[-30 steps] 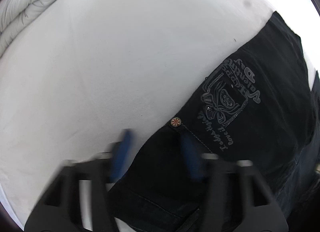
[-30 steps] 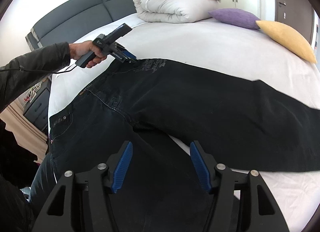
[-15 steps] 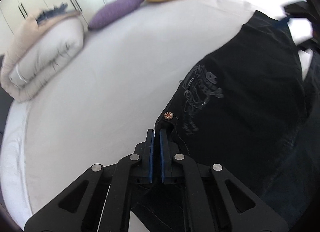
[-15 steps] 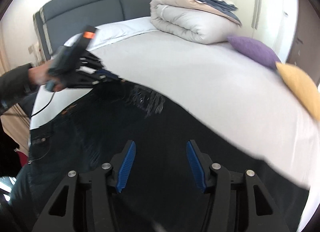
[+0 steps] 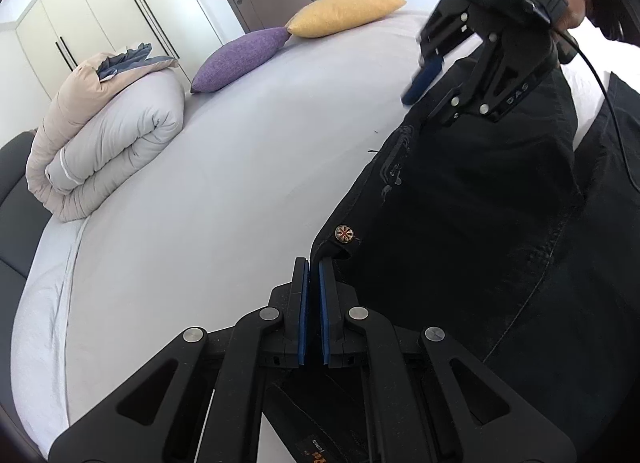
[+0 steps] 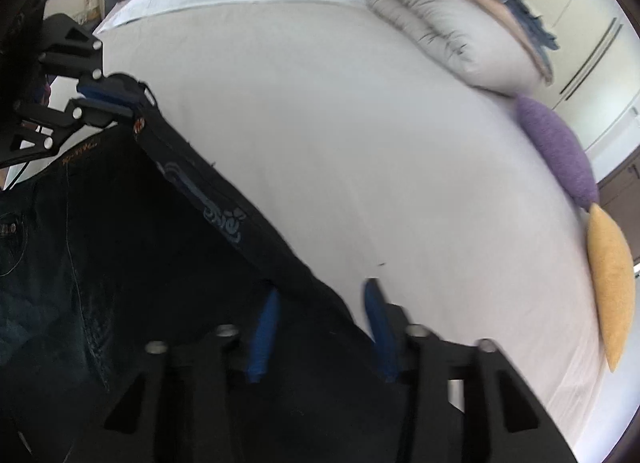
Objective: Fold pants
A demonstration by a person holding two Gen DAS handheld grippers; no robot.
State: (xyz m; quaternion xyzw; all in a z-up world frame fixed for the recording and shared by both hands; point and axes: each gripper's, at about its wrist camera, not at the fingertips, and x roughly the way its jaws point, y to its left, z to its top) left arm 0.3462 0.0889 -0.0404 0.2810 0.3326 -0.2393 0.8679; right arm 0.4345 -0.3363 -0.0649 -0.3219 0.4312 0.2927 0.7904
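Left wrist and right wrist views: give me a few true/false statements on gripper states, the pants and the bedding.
1. The left gripper is shut on the black pants beside the metal button. True.
2. The right gripper is shut on the pants. False: it is open, straddling the pants' edge.
3. The purple pillow touches the yellow pillow. True.
4. The folded duvet lies on the pants. False: it sits apart on the white sheet.
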